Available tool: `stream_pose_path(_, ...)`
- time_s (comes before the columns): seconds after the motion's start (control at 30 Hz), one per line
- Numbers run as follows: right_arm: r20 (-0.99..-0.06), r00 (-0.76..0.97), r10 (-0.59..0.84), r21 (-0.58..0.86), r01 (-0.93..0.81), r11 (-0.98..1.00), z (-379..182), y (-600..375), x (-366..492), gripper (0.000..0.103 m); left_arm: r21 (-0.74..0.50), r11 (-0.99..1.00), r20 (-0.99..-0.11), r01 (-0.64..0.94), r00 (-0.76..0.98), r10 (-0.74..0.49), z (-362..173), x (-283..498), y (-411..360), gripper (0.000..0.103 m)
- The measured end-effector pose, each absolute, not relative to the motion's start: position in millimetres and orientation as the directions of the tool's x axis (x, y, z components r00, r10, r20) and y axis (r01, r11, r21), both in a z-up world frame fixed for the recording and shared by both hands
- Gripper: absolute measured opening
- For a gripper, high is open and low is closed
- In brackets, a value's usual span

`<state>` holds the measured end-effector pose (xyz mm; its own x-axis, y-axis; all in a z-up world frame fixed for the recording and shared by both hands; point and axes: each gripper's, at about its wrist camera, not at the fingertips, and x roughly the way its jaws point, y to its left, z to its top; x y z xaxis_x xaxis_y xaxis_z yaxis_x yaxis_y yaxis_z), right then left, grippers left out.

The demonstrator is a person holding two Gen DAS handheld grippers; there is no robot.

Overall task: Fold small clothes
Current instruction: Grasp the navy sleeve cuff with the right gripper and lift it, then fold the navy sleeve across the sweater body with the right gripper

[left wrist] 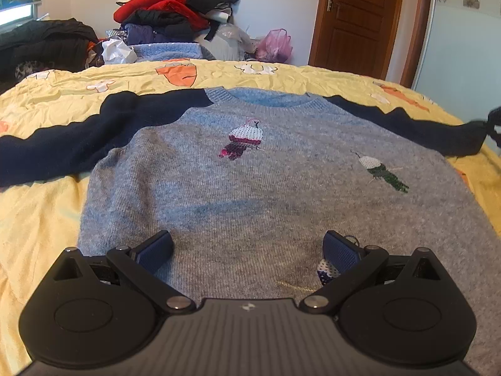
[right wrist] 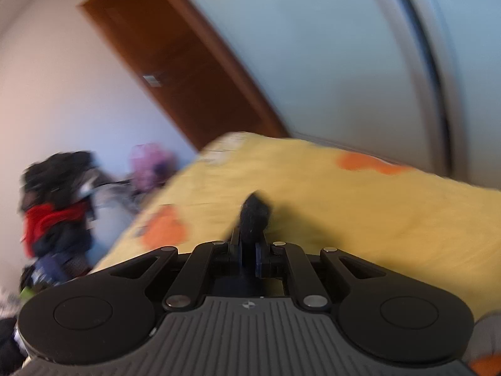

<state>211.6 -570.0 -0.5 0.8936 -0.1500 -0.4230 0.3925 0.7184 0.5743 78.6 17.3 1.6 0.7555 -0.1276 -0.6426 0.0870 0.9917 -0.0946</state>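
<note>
Navy cuff between right fingers

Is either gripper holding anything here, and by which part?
The right gripper is shut on the sweater's navy sleeve cuff. The left gripper is open over the hem, holding nothing.

A home bedroom, lived-in and untidy. Bed under a crumpled yellow sheet printed with orange and white shapes, filling most of both views. Tall heap of clothes against the far wall: red, black, navy and pale blue garments tumbled together. Pink plastic bag stuffed beside the heap. Dark coat slumped at the left near a window with a bright floral blind. Brown panelled wooden door with a metal handle, shut. Pale wardrobe front with flower decals along the right wall. Plain white walls.
</note>
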Motion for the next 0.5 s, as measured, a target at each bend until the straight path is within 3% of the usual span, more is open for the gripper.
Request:
stream_pose_path(0.1,-0.334,0.942,-0.042,0.515,0.22,0.828,38.2,-507.2,200.8,0.017,-0.138,0.987,-0.629,0.084,0.762,-0.153,2.1,77.7,23.3,0.103)
stream_pose_path(0.27,-0.255,0.924,0.284,0.486,-0.132,0.864,69.6,-373.6,179.6,0.017,-0.171,0.982,-0.617,0.081,0.768,-0.171,2.4,77.1,27.5,0.103)
stream_pose_path(0.33,-0.286,0.871,0.4,0.486,-0.228,0.844,60.2,-320.1,178.7,0.017,-0.183,0.98,-0.613,0.082,0.769,-0.179,2.5,76.7,29.3,0.103)
stream_pose_path(0.43,-0.376,0.808,0.454,0.462,-0.262,0.847,31.2,-255.5,180.2,0.017,-0.202,0.976,-0.607,0.083,0.772,-0.191,2.6,76.3,32.2,0.103)
stream_pose_path(0.47,-0.409,0.784,0.467,0.478,-0.253,0.842,21.0,-242.7,181.6,0.022,-0.207,0.975,-0.605,0.084,0.772,-0.195,2.2,75.9,33.3,0.103)
stream_pose_path(0.5,-0.437,0.76,0.482,0.501,-0.239,0.832,13.4,-233.0,181.4,0.034,-0.211,0.974,-0.603,0.084,0.773,-0.198,2.2,75.7,34.2,0.103)
